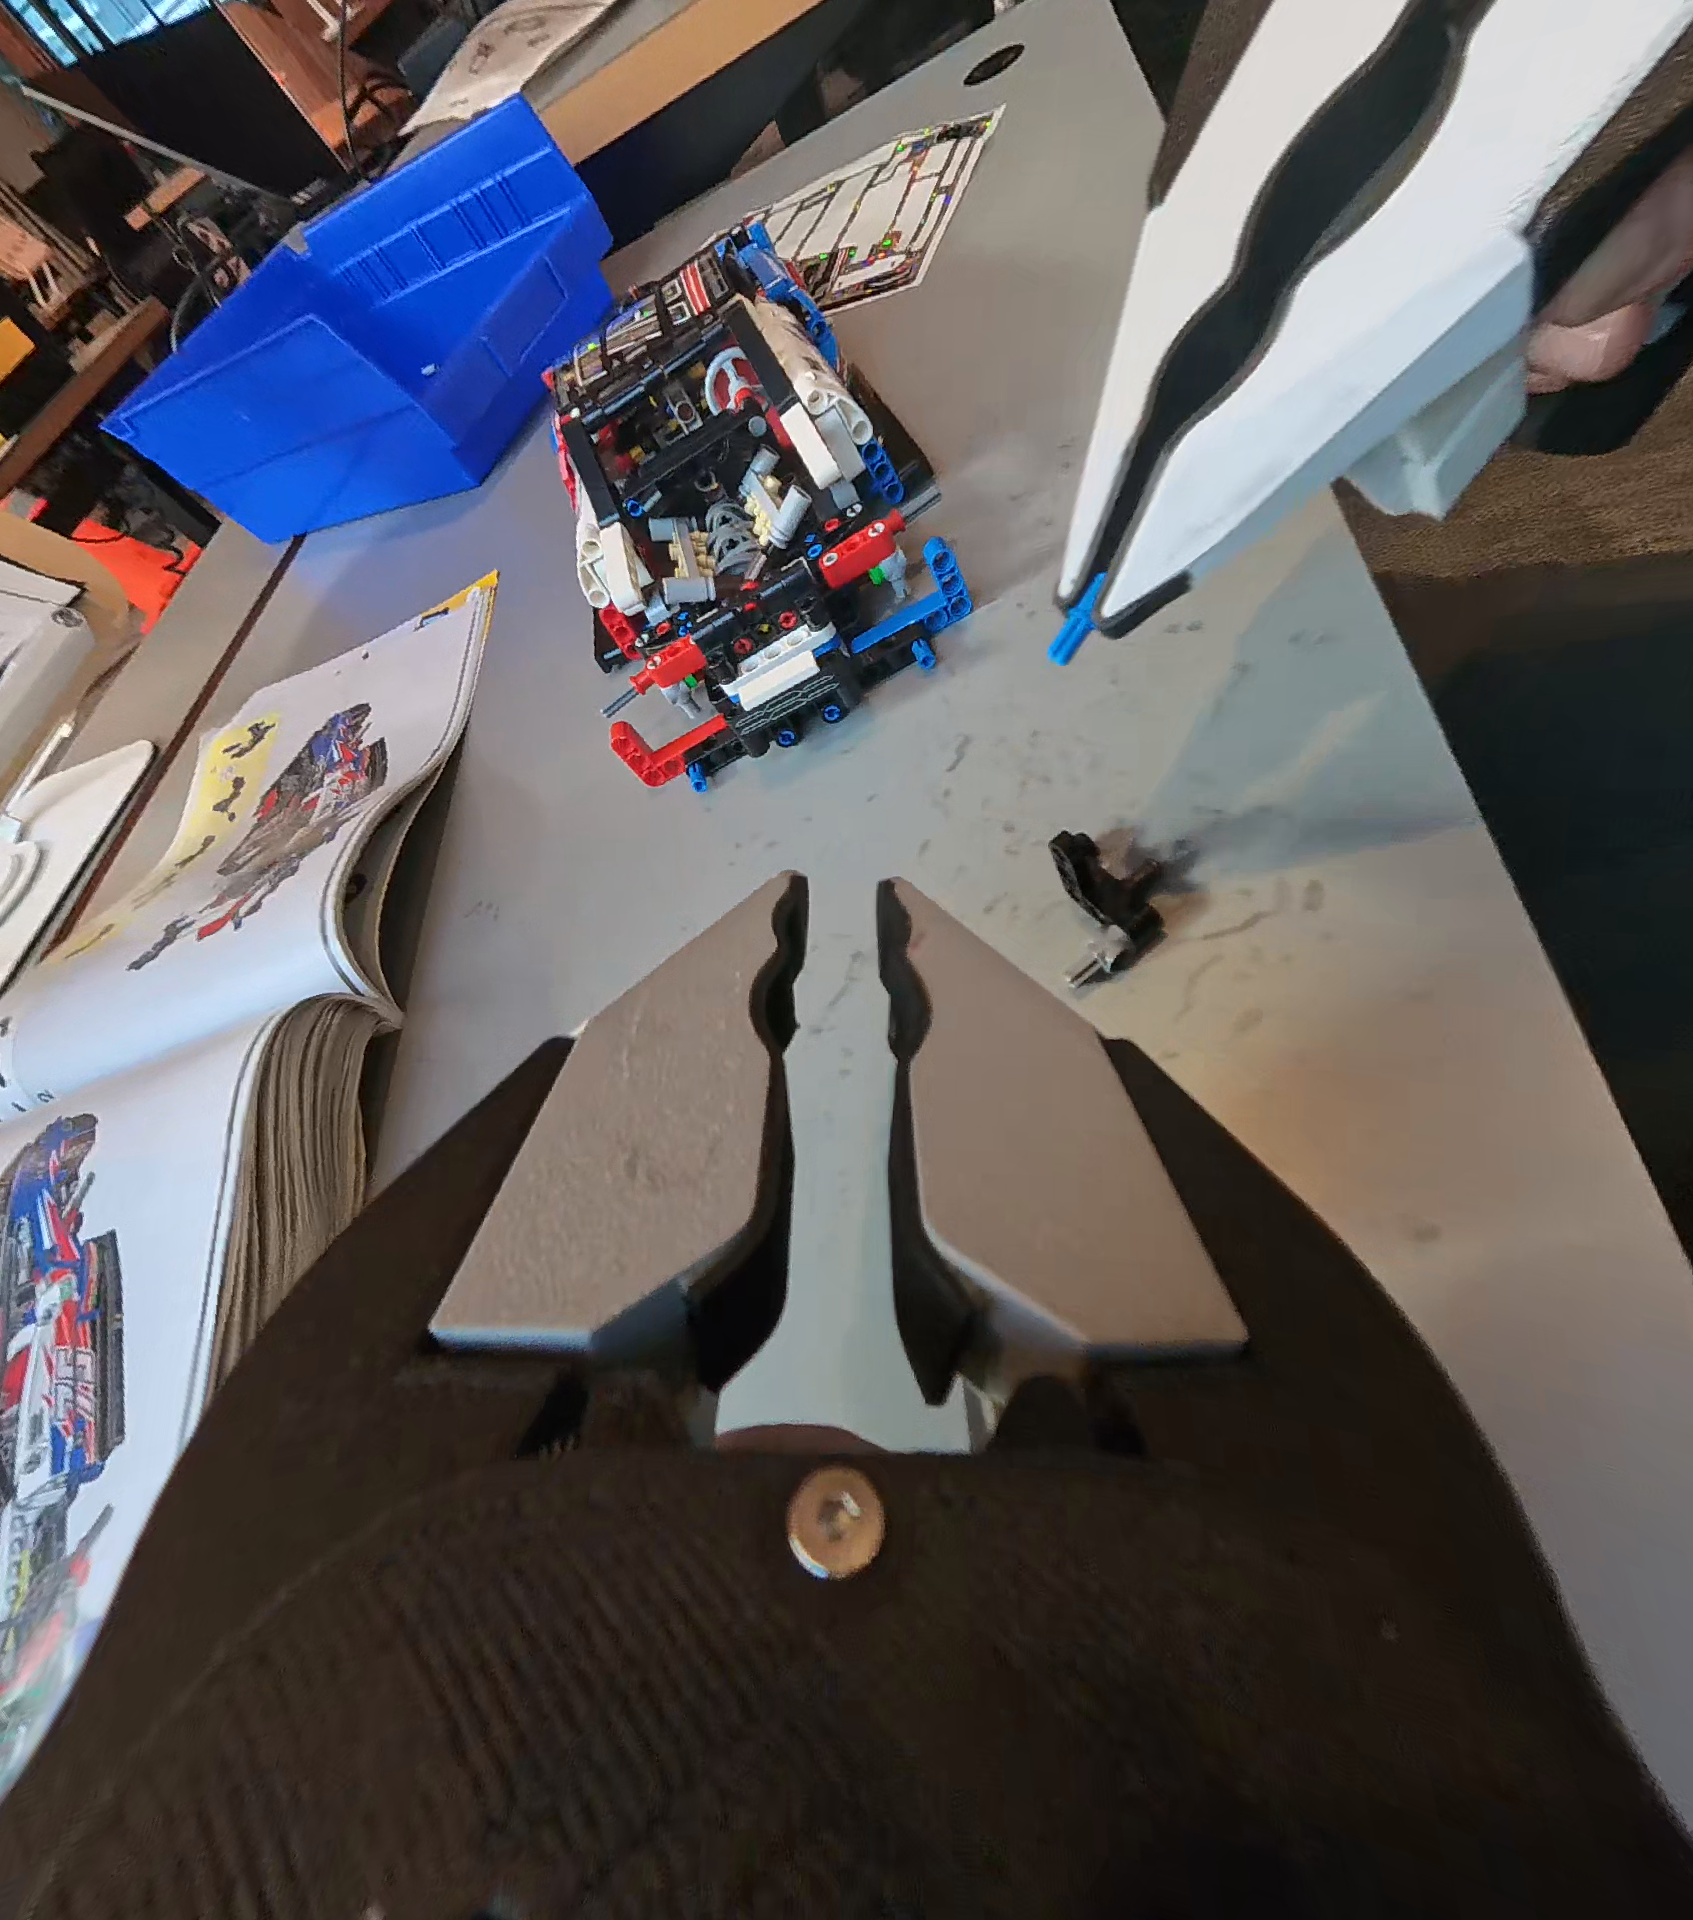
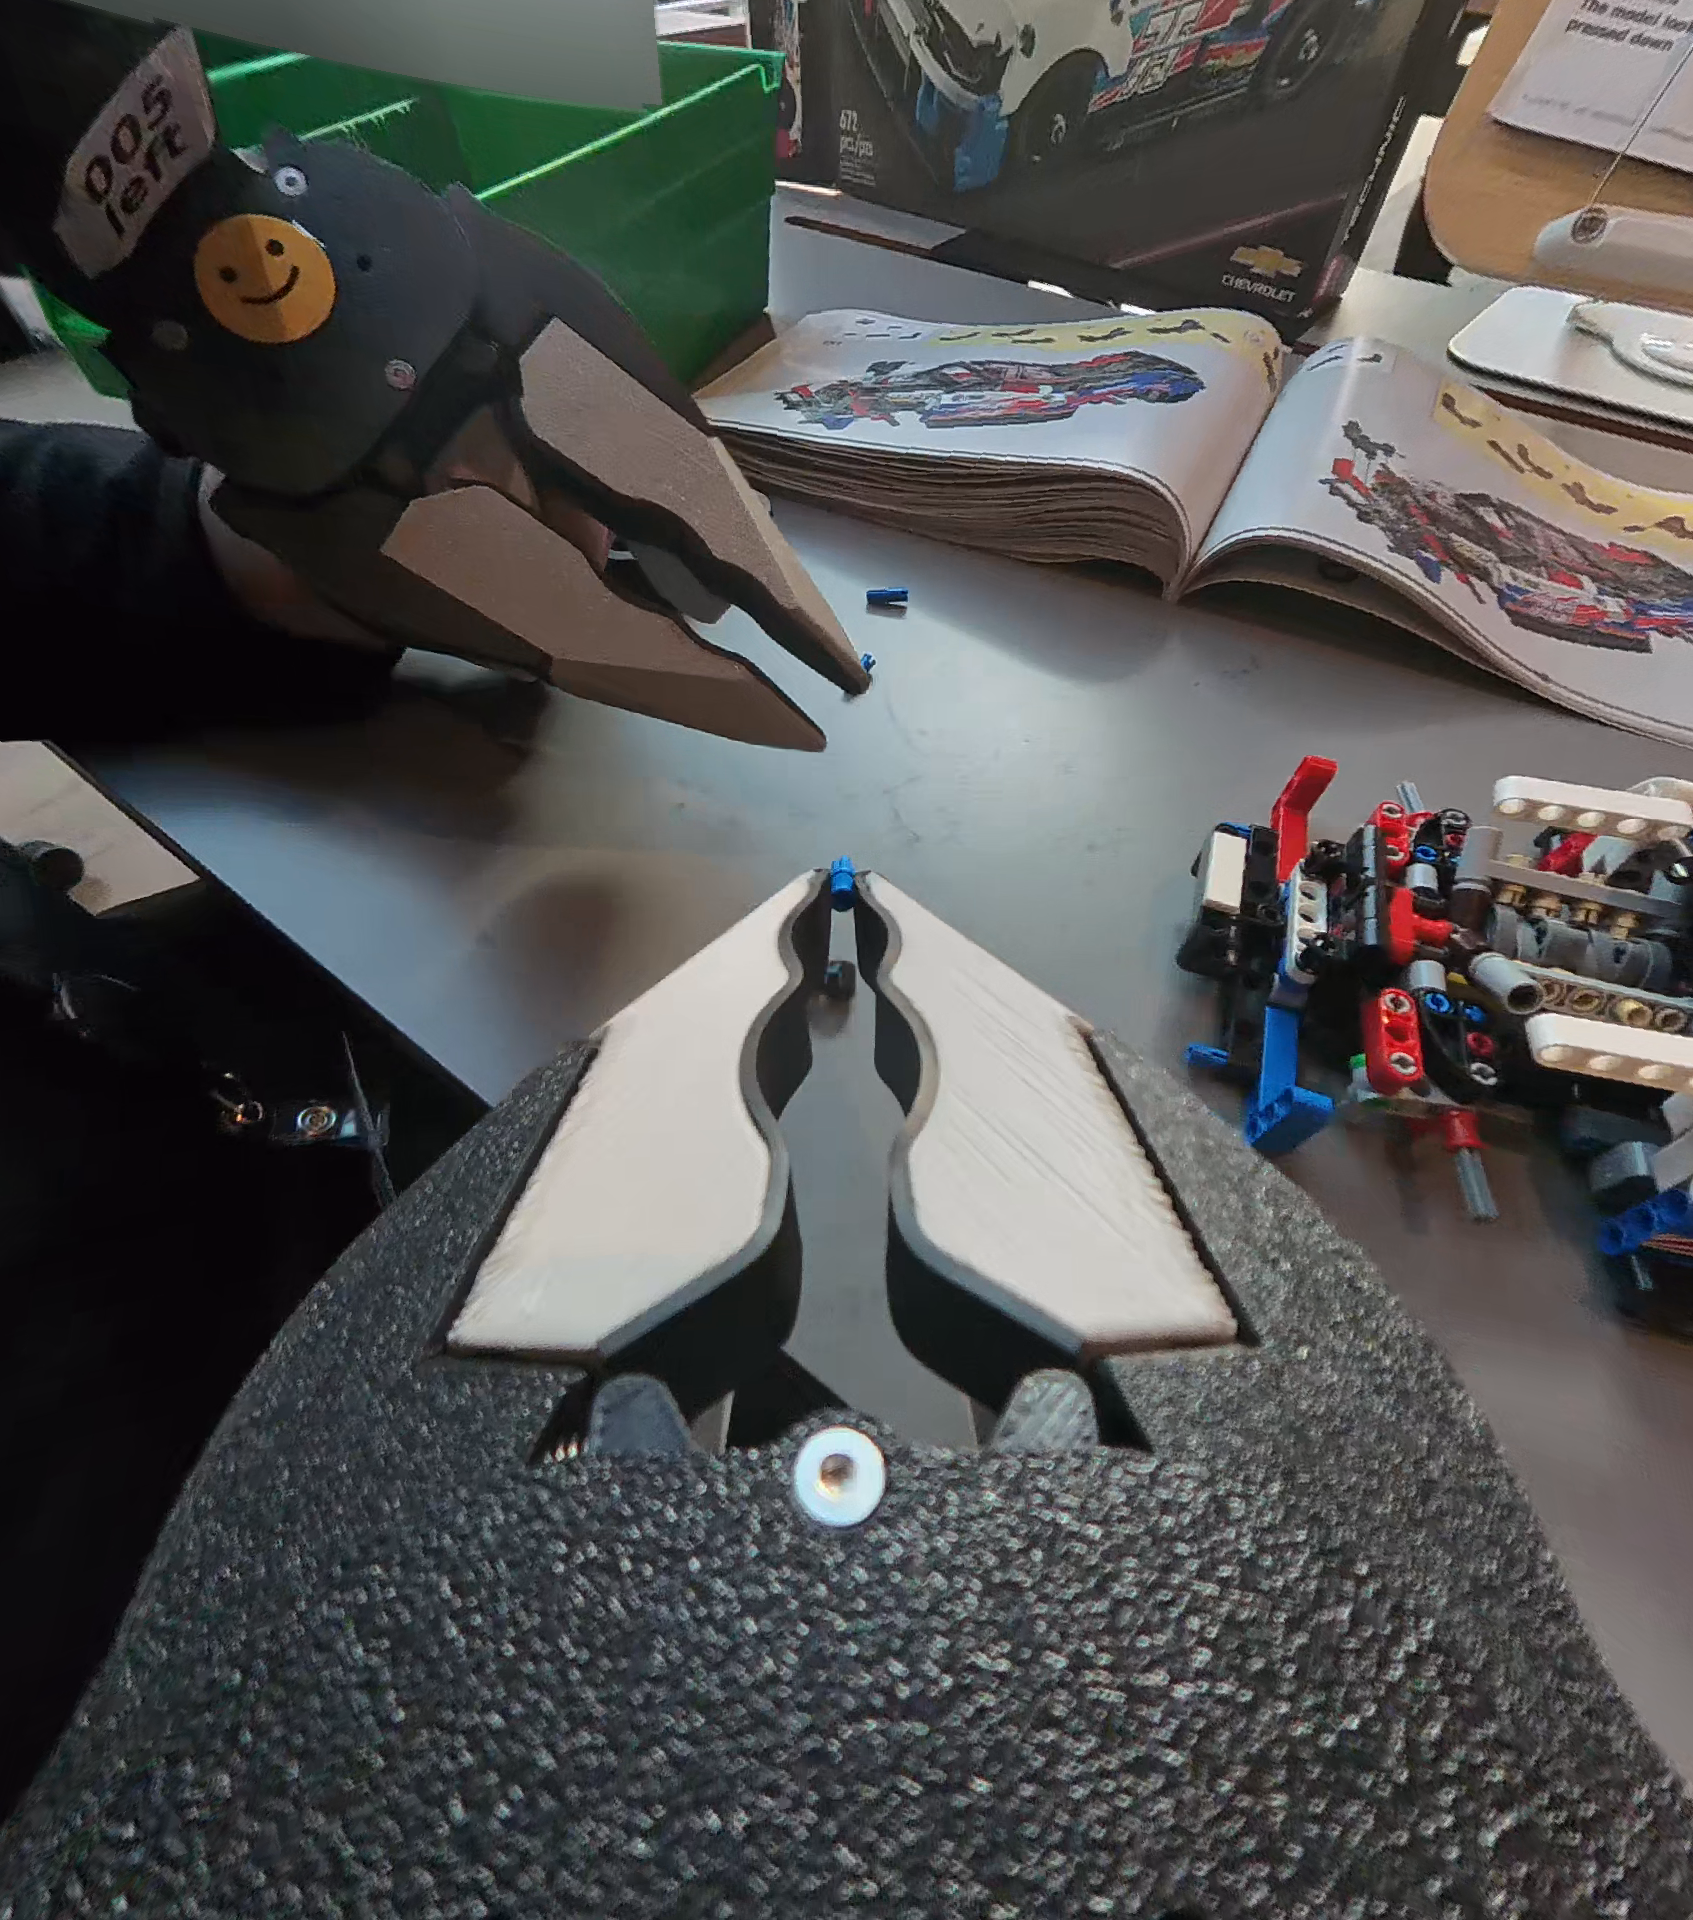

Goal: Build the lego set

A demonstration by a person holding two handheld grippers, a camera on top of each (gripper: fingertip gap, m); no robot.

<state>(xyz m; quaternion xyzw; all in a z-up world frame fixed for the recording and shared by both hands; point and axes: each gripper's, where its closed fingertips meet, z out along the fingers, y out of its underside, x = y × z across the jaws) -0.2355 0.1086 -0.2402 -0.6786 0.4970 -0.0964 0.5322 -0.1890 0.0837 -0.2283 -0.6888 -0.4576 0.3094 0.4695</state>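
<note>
The right gripper (image 2: 844,883) was closed on a small blue pin (image 2: 842,878), pinched at the very tips at the centre of the right wrist view, with most of the peg's length sticking out past them; in the left wrist view the same gripper (image 1: 1091,613) sat at the upper right of the frame, the pin (image 1: 1070,629) pointing down toward the grey table (image 1: 1237,1039); the left gripper (image 1: 842,894) stood narrowly open and empty, low in the frame's centre, above bare tabletop. The half-built car (image 1: 738,499) lay in the upper middle of that view, beside the blue bin (image 1: 374,343), with the open instruction book (image 1: 229,831) at the left; a black part (image 1: 1102,883) rested on the table at centre right, and a loose blue pin (image 2: 886,596) lay near the left gripper's tips in the right wrist view. The step appeared to be seating the held pin; done well, it likely wanted the peg lined up square with its hole, the left gripper steadying the receiving piece, and a light push, since so shallow a pinch could let the pin twist.
</note>
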